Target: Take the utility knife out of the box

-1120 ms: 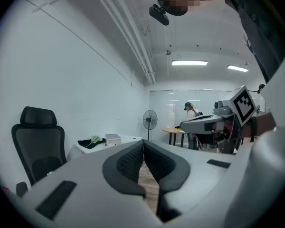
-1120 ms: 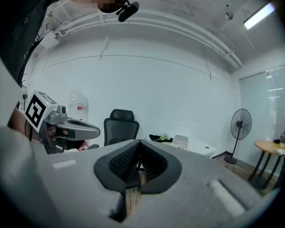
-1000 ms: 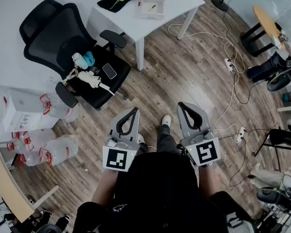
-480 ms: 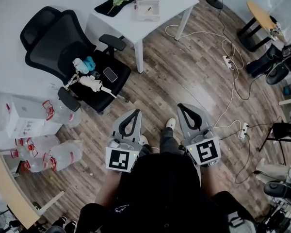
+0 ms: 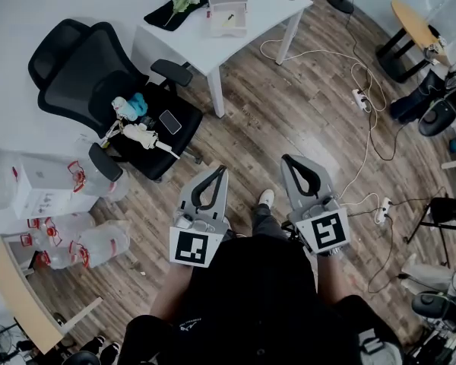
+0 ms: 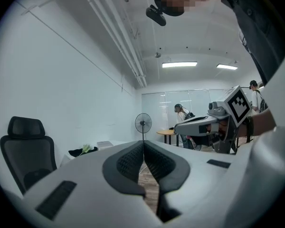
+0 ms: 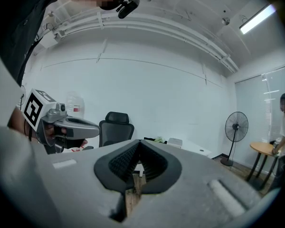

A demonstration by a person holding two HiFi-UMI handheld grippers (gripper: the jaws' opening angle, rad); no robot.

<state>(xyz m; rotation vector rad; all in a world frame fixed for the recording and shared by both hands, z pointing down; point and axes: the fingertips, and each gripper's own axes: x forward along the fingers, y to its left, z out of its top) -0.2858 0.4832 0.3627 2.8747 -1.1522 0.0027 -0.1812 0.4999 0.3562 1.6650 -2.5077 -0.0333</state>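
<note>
The open grey-white box (image 5: pixel 228 7) stands on the white table (image 5: pixel 270 6) far ahead in the head view. A small yellowish item, probably the utility knife (image 5: pixel 228 20), lies in its tray. My left gripper (image 5: pixel 217 172) and right gripper (image 5: pixel 292 161) are held level above the wooden floor, well short of the table. Both are shut with nothing between the pads. In the left gripper view the left gripper (image 6: pixel 143 144) points toward the table, and the box (image 6: pixel 105 144) shows small beyond it. In the right gripper view the right gripper (image 7: pixel 138 143) also points toward the box (image 7: pixel 175 141).
A black office chair (image 5: pixel 110 90) with a phone and toys on its seat stands left of the table. Water bottles (image 5: pixel 76 234) lie on the floor at left. Cables and power strips (image 5: pixel 361 97) run across the floor at right. A black cloth (image 5: pixel 175 4) lies on the table.
The person has stepped a little across the floor, so chair and table shifted slightly left in the head view. Both grippers moved along with them and stay shut.
</note>
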